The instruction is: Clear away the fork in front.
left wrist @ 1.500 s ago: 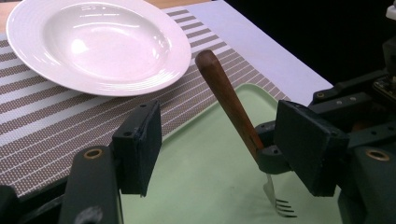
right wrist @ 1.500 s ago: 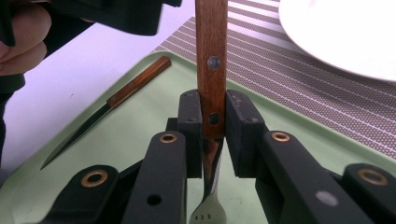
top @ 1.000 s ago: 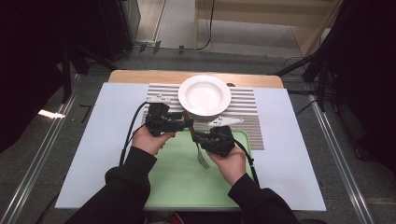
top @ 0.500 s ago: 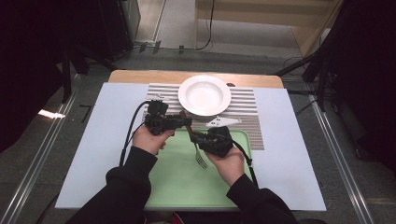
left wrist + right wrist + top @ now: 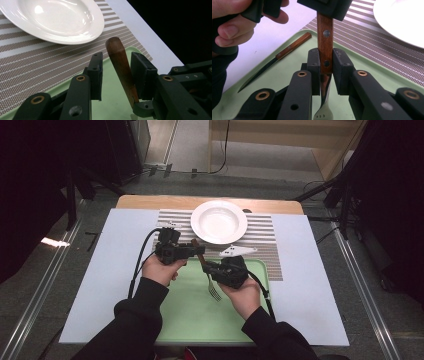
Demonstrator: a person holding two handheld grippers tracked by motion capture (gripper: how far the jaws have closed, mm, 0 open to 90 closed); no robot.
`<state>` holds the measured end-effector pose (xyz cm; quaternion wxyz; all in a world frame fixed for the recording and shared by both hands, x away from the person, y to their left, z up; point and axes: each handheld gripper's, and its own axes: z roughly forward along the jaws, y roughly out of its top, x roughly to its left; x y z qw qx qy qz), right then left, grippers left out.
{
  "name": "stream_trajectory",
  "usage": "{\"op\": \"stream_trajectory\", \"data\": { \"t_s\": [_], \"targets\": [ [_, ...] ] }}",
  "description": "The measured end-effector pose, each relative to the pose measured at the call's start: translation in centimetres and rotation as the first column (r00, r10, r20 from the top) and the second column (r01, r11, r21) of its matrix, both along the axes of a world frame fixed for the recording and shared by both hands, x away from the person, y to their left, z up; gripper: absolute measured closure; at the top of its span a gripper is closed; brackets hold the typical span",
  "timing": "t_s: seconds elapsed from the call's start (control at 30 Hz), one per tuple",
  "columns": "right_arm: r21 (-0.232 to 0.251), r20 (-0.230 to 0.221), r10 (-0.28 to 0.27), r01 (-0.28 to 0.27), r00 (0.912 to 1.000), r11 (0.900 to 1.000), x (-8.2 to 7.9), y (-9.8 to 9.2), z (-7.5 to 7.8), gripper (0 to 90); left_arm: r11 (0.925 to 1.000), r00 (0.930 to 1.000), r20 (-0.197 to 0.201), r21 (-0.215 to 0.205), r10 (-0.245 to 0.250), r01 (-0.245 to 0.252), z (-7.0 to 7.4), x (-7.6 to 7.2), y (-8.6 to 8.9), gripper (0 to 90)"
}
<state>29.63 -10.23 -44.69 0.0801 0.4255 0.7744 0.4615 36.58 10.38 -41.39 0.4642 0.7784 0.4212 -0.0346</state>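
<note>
1. A fork (image 5: 209,279) with a brown wooden handle is held up above the pale green tray (image 5: 190,315), with its metal tines hanging down toward the tray and its handle end pointing up and away toward the plate (image 5: 219,222).
2. The handle's lower part, by a rivet, is clamped between the two black jaws of the right gripper (image 5: 325,65); the pads are seen pressed flat on both sides of the wood.
3. The handle's upper end is seen standing between the jaws of the left gripper (image 5: 117,72). These jaws have just been closing and are partly closed around the wood. The handle is seen lying against the pad on the right of that view, while a gap remains on the other side, so no full grip is shown.
4. In the high view the two grippers are met tip to tip over the far edge of the tray, the left gripper (image 5: 176,251) held in the left hand (image 5: 159,269), the right gripper (image 5: 226,270) in the right hand (image 5: 244,295).
5. A knife (image 5: 277,62) with a wooden handle is seen lying flat in the tray.
6. The white plate rests on a striped mat (image 5: 260,240), just beyond the tray.
7. A small white object (image 5: 238,251) lies on the mat near the right gripper; what it is cannot be told.
</note>
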Motion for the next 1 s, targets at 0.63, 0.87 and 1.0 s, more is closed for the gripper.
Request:
{"op": "stream_trajectory", "data": {
  "t_s": [0.63, 0.87, 1.0],
  "targets": [
    [0.075, 0.040, 0.097, -0.099, 0.9945, 0.992, -0.3, -0.9, 0.9, 38.8, 0.9834, 0.9968, -0.057, -0.176, -0.056, 0.045, 0.8, 0.0, 1.1, 79.4],
    [0.090, 0.066, 0.151, -0.156, 0.9864, 0.984, -0.5, -1.8, 1.2, 30.7, 0.9831, 0.9949, -0.027, -0.159, -0.097, 0.092, 1.4, -0.3, 1.5, 79.4],
    [0.089, 0.057, 0.163, -0.168, 0.9850, 0.982, -0.5, -2.5, 1.2, 28.4, 0.9830, 0.9930, -0.024, -0.146, -0.116, 0.111, 1.7, -0.5, 1.6, 79.4]
  ]
}}
